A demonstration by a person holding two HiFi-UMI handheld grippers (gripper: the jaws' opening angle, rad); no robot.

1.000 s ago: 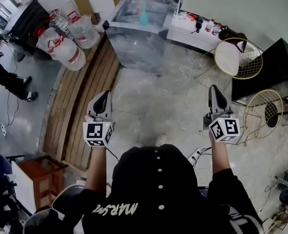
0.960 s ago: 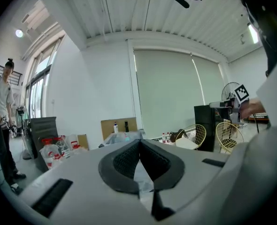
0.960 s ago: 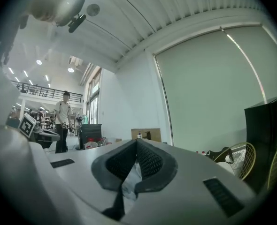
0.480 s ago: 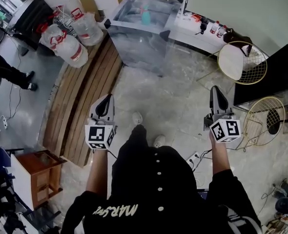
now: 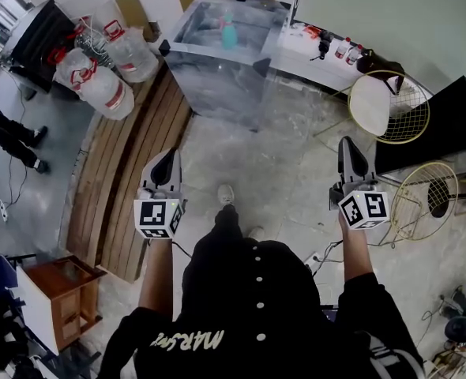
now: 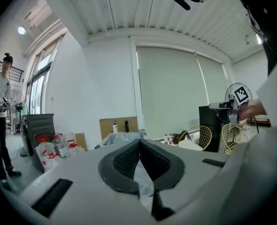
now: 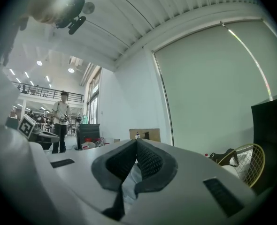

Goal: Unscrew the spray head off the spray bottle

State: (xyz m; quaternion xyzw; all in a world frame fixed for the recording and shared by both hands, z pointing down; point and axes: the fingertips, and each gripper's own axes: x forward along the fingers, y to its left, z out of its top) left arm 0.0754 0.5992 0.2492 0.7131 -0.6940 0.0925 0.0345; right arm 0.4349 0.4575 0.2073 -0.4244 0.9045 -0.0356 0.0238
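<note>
**One step forward, both jaws shut and empty**

Since a second ago the person's leg has swung out ahead, and a pale shoe (image 5: 227,194) now lands on the marble floor (image 5: 296,172) between the two grippers. The grippers have hardly shifted.

At about 9 o'clock a bystander (image 5: 4,133) stands at the edge of the room. At 10 o'clock, big water jugs (image 5: 99,85) lie by a curved strip of wooden planks (image 5: 130,156). The left gripper (image 5: 170,153) is held out at 8 o'clock. Its jaws are pressed together with nothing between them.

Straight ahead at 12 o'clock is the desk (image 5: 209,73), under a glossy clear cover. The teal spray bottle (image 5: 228,31) stands upright near its far edge, head on, well apart from both grippers.

The right gripper (image 5: 347,144) is at 3 o'clock, level with the left. Its jaws are likewise closed on nothing. Two gold wire chairs (image 5: 387,105) sit beyond it at 2 o'clock, beside a black cabinet (image 5: 446,109).
</note>
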